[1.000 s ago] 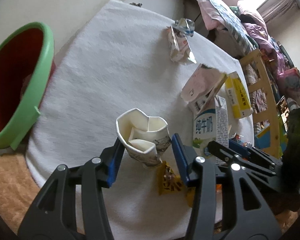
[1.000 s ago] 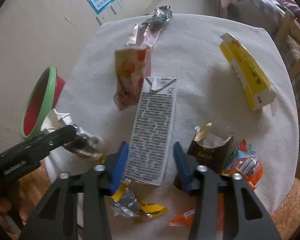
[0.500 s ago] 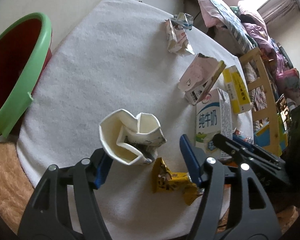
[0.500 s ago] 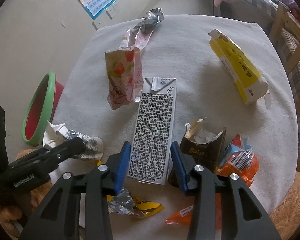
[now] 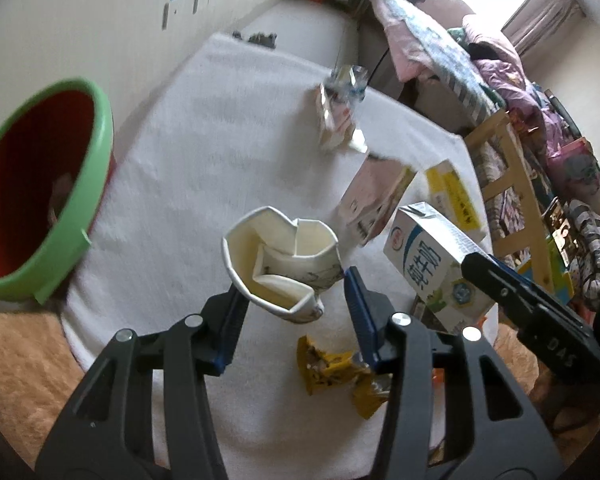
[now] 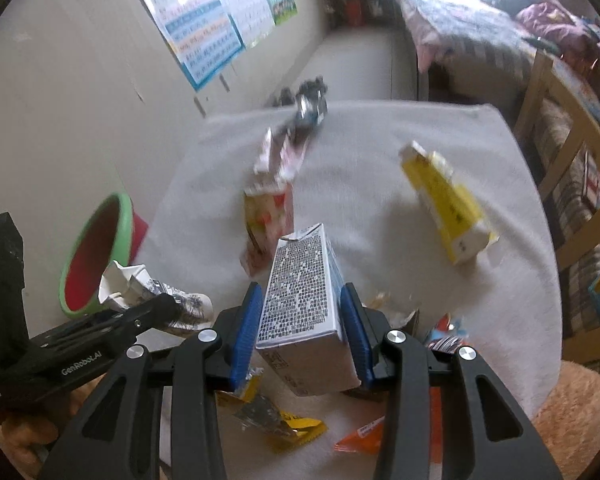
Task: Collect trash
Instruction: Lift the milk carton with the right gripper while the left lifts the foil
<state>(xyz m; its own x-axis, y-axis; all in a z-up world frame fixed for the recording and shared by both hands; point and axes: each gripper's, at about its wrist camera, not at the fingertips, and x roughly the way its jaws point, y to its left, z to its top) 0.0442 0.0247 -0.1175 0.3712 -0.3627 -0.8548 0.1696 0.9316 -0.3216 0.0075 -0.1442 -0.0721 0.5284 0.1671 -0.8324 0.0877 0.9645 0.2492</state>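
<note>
The left gripper [image 5: 294, 298] is closing its fingers around a crushed paper cup [image 5: 282, 264], raised off the white-covered bench [image 5: 204, 168]. The right gripper [image 6: 300, 332] clamps a milk carton [image 6: 306, 312], likewise lifted. The cup's soft folded wall could buckle and slip out short of the green-rimmed bin [image 5: 40, 200] at the bench's left edge.

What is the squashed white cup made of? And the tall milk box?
The crumpled white paper cup looks like thin matte paper: it folds in sharp creases and holds them. The blue-and-white milk carton looks like coated cardboard: flat stiff printed sides, folded corners, and a faint sheen. What lines it inside cannot be seen.
</note>
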